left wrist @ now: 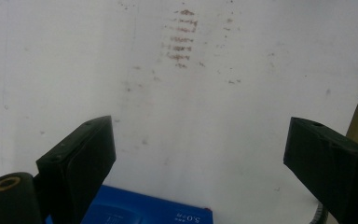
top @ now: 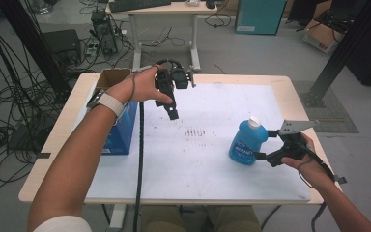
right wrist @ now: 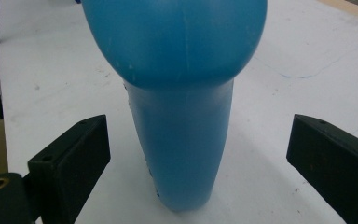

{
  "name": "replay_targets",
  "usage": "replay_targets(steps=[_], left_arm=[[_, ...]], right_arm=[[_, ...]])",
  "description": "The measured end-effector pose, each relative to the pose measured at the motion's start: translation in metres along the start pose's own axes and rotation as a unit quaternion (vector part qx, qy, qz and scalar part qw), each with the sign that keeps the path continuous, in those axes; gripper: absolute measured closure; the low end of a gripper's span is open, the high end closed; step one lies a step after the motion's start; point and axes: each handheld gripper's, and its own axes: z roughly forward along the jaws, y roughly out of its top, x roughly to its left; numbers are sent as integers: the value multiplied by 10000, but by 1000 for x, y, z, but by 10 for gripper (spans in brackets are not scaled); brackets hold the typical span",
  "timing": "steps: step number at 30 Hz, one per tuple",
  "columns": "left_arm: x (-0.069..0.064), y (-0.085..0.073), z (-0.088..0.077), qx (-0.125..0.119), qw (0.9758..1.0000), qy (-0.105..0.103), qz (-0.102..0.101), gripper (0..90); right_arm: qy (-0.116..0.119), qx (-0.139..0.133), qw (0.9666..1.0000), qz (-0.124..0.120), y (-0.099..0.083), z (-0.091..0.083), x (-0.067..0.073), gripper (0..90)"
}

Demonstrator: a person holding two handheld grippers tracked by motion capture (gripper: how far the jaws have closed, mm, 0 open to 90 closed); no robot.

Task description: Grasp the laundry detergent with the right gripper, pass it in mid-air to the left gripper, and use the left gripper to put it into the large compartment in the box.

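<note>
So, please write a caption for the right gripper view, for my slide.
Right gripper, jaws open, straddling the blue bottle's handle on the white tabletop.

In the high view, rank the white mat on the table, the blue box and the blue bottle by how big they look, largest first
1. White mat, by far the largest, covering most of the table.
2. Blue box, partly hidden by the left forearm.
3. Blue bottle, smallest, though its gap to the box is unsure since the box is partly covered.

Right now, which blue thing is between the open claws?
The blue bottle with the white cap, standing between the right gripper. The blue box sits far left.
</note>
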Motion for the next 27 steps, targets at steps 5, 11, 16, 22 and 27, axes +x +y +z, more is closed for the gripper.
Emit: replay_targets(steps=[5, 11, 16, 22, 27], left_arm=[[0, -1, 1, 5, 10000, -10, -7, 94], [0, -1, 3, 4, 10000, -20, -14, 94], [1, -1, 3, 17, 10000, -31, -22, 94], [1, 0, 4, 30, 10000, -34, 1, 94], [1, 0, 4, 26, 10000, -26, -1, 94]], right_arm=[[0, -89, 10000, 18, -3, 4, 0, 54], [-8, -190, 9998, 34, -5, 8, 0, 49], [21, -245, 9997, 41, -8, 12, 1, 49], [11, -376, 9992, 107, -10, 17, 3, 50], [-16, -445, 9990, 89, -11, 19, 3, 50]])
